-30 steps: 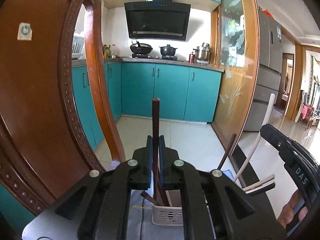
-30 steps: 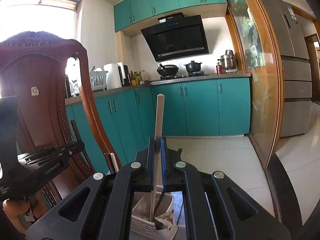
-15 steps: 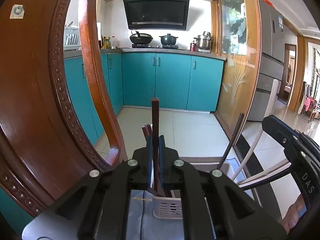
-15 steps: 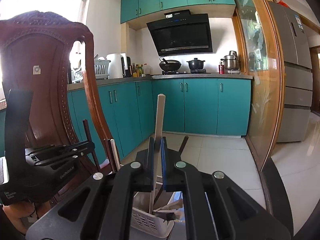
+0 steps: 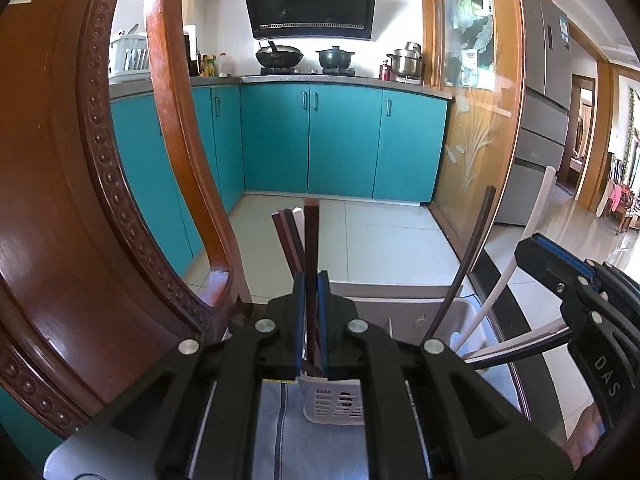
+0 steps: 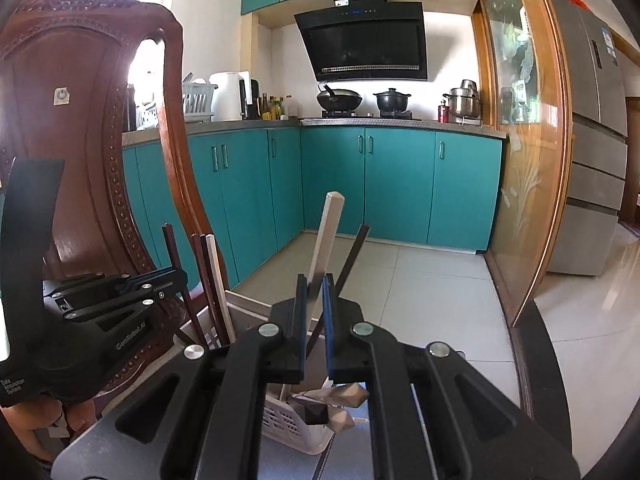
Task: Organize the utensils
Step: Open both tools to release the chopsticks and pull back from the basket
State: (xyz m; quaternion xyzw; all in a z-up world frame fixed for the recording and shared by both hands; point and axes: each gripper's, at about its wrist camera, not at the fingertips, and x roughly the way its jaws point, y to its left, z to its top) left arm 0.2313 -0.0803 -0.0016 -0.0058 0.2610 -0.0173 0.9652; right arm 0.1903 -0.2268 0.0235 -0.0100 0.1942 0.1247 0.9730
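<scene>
A white slotted utensil basket (image 5: 334, 402) stands on the cloth-covered table below both grippers; it also shows in the right wrist view (image 6: 288, 420). My left gripper (image 5: 311, 280) is shut on a dark brown chopstick (image 5: 311, 236) held upright over the basket. My right gripper (image 6: 315, 284) is shut on a pale cream chopstick (image 6: 328, 232), also upright over the basket. Several more dark and pale chopsticks (image 6: 208, 280) lean in the basket. The right gripper shows at the right of the left wrist view (image 5: 560, 276).
A carved wooden chair back (image 5: 80, 200) stands close on the left. A grey-blue cloth (image 5: 280, 432) covers the table. Teal kitchen cabinets (image 5: 312, 140) and a tiled floor lie beyond. A glass sliding door (image 5: 476, 120) stands on the right.
Both grippers have lowered their chopsticks toward the basket. More chopsticks leaning in the basket have come into view in both cameras.
</scene>
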